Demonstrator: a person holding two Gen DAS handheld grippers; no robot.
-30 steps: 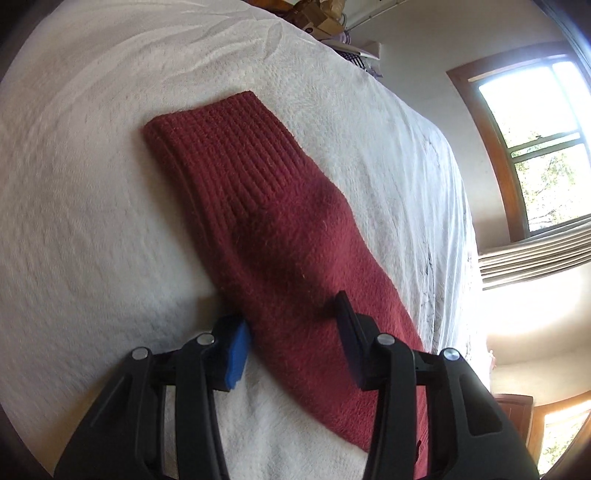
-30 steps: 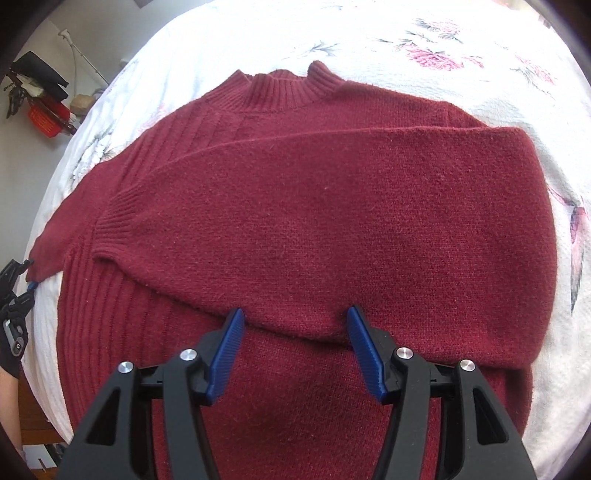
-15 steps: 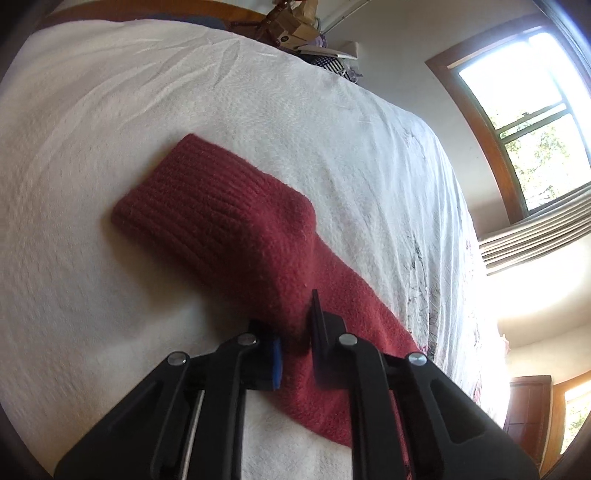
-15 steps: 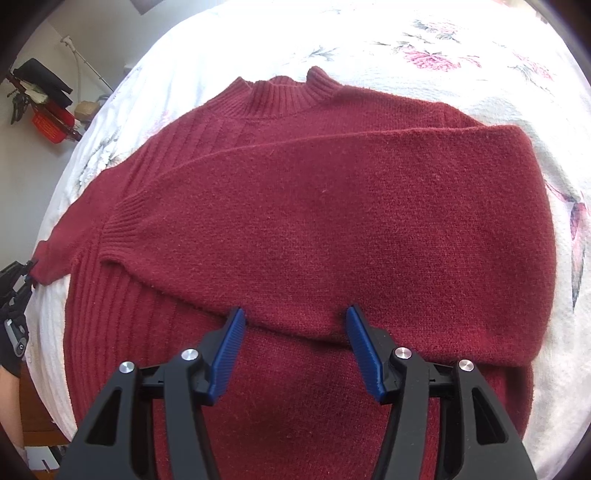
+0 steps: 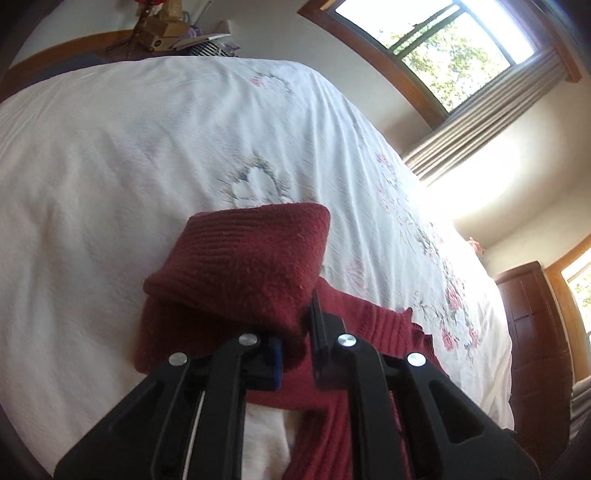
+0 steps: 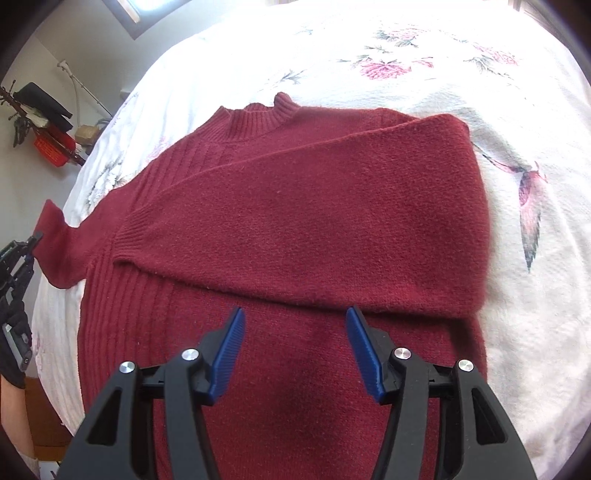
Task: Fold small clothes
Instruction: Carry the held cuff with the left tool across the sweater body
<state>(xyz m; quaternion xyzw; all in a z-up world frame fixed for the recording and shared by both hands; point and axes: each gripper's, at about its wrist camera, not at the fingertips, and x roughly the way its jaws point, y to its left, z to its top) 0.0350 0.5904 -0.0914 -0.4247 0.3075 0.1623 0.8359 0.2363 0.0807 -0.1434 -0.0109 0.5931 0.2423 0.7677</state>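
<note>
Sweater (image 6: 295, 206) dark red, one sleeve folded across; left gripper (image 5: 295, 347) pinching cuff (image 5: 243, 266); right gripper (image 6: 295, 347) fingers wide.

This is a bedroom in a home. A bed (image 5: 155, 155) fills most of both views, spread with a white coverlet embroidered with pink flowers. Beyond the bed's far side stands a wood-framed window (image 5: 443, 48) with striped curtains (image 5: 480, 122). Beside the bed is a dark wooden dresser (image 5: 535, 343), and clutter is piled past its head end (image 5: 166, 29).
</note>
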